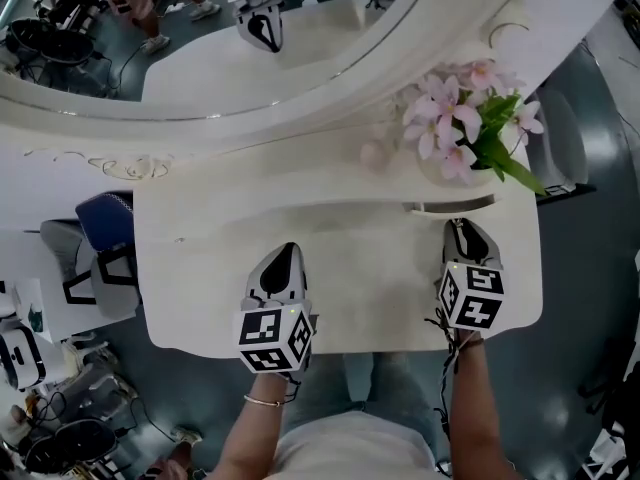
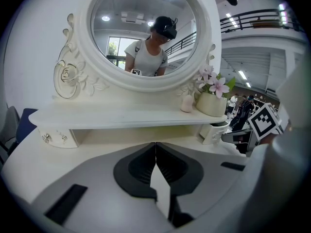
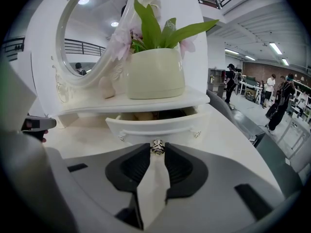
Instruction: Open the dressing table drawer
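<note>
Tabletop [image 1: 350,268], drawer [image 3: 160,124] ajar near R edge, R claw [image 1: 460,230] gripping knob [image 3: 157,147]

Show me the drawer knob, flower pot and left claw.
drawer knob [image 3: 157,147], right gripper view, on its metal head.
flower pot [image 3: 155,74], right gripper view, middle of front wall.
left claw [image 2: 155,145], left gripper view, where its tips meet.

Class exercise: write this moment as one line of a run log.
stage: drawer partly open | right gripper: shut on knob | left gripper: shut, empty, over tabletop | flower pot: on shelf above drawer
</note>
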`<action>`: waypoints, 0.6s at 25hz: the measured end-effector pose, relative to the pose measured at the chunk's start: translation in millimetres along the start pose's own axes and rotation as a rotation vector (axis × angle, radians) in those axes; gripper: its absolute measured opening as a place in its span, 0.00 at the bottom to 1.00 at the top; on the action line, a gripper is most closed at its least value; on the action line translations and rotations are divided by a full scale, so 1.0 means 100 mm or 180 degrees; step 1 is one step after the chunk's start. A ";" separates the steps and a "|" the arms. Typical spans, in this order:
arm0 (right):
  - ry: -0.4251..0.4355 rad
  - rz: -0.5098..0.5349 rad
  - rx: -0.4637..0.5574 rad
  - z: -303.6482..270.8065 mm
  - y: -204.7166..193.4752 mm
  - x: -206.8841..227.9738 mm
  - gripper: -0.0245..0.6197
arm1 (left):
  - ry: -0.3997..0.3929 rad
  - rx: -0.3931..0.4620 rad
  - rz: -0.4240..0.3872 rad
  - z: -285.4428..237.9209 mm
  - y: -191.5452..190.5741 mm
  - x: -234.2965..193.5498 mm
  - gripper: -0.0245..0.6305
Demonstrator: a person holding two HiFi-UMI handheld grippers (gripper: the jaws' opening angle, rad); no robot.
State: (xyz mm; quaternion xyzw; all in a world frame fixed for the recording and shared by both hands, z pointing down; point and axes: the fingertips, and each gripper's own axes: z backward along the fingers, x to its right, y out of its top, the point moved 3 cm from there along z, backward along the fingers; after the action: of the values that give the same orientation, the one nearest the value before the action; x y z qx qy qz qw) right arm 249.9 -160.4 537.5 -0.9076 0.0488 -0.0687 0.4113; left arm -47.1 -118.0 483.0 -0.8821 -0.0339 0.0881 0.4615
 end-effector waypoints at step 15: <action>0.0015 -0.0038 -0.0024 0.09 -0.08 -0.01 0.19 | -0.0008 -0.0007 0.0001 0.01 -0.02 0.02 0.07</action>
State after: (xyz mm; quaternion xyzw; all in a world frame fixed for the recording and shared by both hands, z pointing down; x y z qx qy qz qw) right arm 250.2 -148.2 537.4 -0.9093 0.0446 -0.0731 0.4073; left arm -45.0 -115.6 483.6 -0.8825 -0.0344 0.0892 0.4605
